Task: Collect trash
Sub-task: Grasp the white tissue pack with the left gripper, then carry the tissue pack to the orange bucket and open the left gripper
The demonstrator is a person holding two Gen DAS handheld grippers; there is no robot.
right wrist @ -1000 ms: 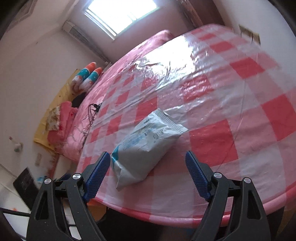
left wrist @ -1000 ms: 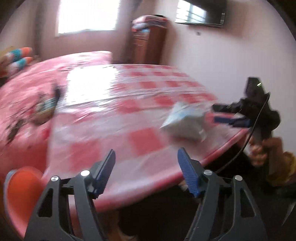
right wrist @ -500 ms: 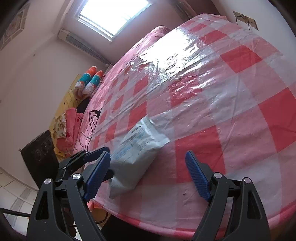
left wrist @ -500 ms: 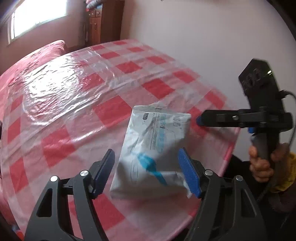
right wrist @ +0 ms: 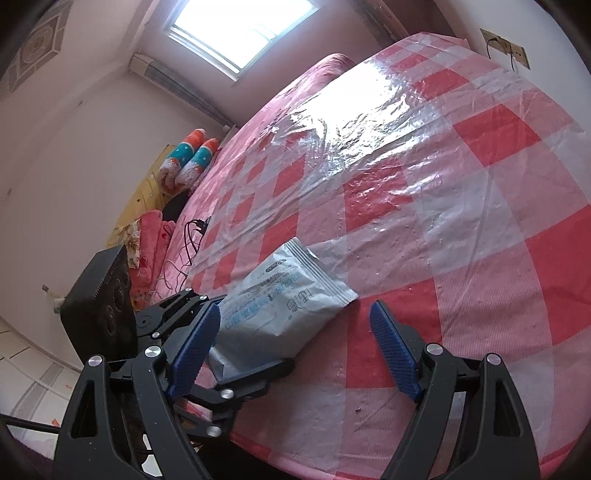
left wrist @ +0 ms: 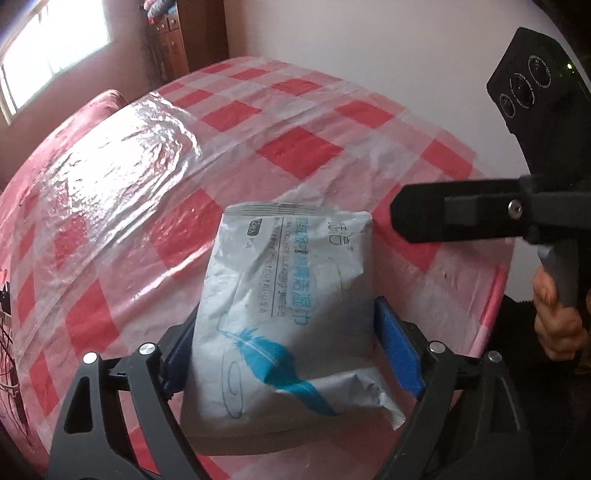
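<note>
Plastic-covered red-and-white checked desk [left wrist: 303,147] carries a crumpled white wet-wipes packet with a blue feather print [left wrist: 291,321] near its edge. Left gripper [left wrist: 288,354] has its jaws straddling the packet, blue pads at both sides. Right gripper [right wrist: 295,350] hovers beside it, jaws spread wide and holding nothing.

Red-checked plastic tablecloth [left wrist: 295,147], bright window [right wrist: 243,33], wooden dresser [left wrist: 171,44], striped pillows [right wrist: 190,158]

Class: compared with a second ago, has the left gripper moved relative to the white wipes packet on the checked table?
Yes. The left gripper has advanced toward the red-and-white checked table, and its blue pads now straddle the white wipes packet.
</note>
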